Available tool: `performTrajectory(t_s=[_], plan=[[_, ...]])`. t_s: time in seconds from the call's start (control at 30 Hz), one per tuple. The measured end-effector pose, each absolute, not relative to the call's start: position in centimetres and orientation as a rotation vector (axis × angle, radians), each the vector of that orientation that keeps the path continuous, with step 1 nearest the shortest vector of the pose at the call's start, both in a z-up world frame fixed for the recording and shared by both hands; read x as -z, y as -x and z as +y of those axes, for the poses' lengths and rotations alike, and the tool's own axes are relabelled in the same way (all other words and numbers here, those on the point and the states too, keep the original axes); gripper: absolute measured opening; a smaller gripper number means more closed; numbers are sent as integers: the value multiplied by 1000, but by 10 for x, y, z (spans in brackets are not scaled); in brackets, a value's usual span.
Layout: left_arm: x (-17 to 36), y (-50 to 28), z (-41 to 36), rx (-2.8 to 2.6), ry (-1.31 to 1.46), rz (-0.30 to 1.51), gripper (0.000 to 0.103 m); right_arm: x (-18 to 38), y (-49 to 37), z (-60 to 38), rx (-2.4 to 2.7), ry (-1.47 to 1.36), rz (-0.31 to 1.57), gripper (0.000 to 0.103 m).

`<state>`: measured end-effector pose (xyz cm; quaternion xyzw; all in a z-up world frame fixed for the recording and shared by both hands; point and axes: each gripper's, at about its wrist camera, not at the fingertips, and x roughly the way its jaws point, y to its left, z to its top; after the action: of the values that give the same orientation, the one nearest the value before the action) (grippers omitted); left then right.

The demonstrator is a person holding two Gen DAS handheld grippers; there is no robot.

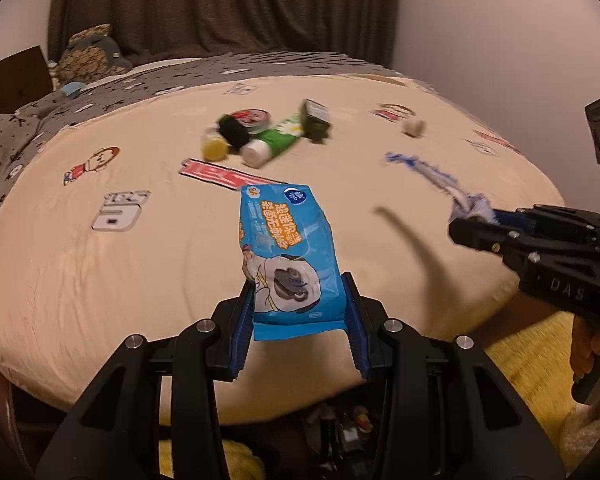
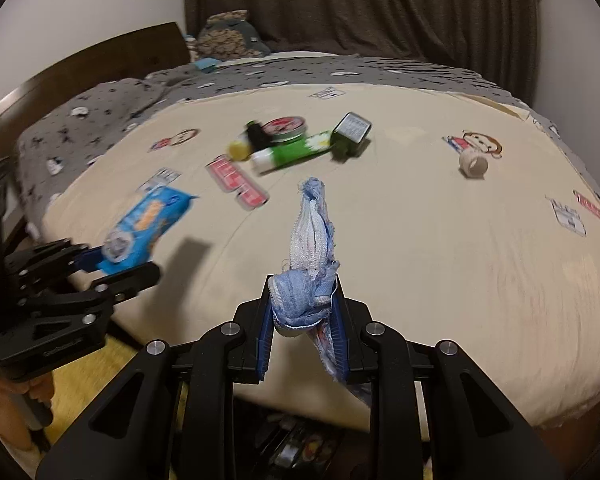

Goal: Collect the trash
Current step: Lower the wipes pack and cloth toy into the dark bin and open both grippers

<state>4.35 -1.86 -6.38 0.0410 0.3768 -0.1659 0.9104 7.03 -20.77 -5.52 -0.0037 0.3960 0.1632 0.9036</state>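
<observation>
My left gripper point(image 1: 300, 300) is shut on a blue wet-wipe packet point(image 1: 290, 256), held above the bed's near edge; the packet also shows in the right wrist view point(image 2: 144, 228). My right gripper point(image 2: 304, 300) is shut on a blue and white cloth scrap point(image 2: 310, 248), which sticks up between the fingers; it also shows at the right of the left wrist view point(image 1: 432, 176). Both grippers hover over the cream bedsheet point(image 2: 440, 260).
On the bed lie a green tube point(image 2: 292, 152), a dark green box point(image 2: 350, 140), a red round tin point(image 2: 286, 126), a yellow-capped bottle point(image 2: 240, 148), a black item point(image 2: 258, 134) and a small white cap point(image 2: 474, 164). A grey duvet and plush toy point(image 2: 228, 38) lie behind. Yellow rug point(image 1: 540, 360) below.
</observation>
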Motion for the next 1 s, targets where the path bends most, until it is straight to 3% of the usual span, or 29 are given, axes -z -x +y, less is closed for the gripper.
performTrajectory(t_s=[0.43, 1.0], plan=[[116, 21, -37, 449, -105, 928, 39, 105, 1, -215, -367, -94, 964, 26], [214, 24, -50, 491, -153, 1210, 39, 211, -1, -201, -322, -79, 1339, 26]])
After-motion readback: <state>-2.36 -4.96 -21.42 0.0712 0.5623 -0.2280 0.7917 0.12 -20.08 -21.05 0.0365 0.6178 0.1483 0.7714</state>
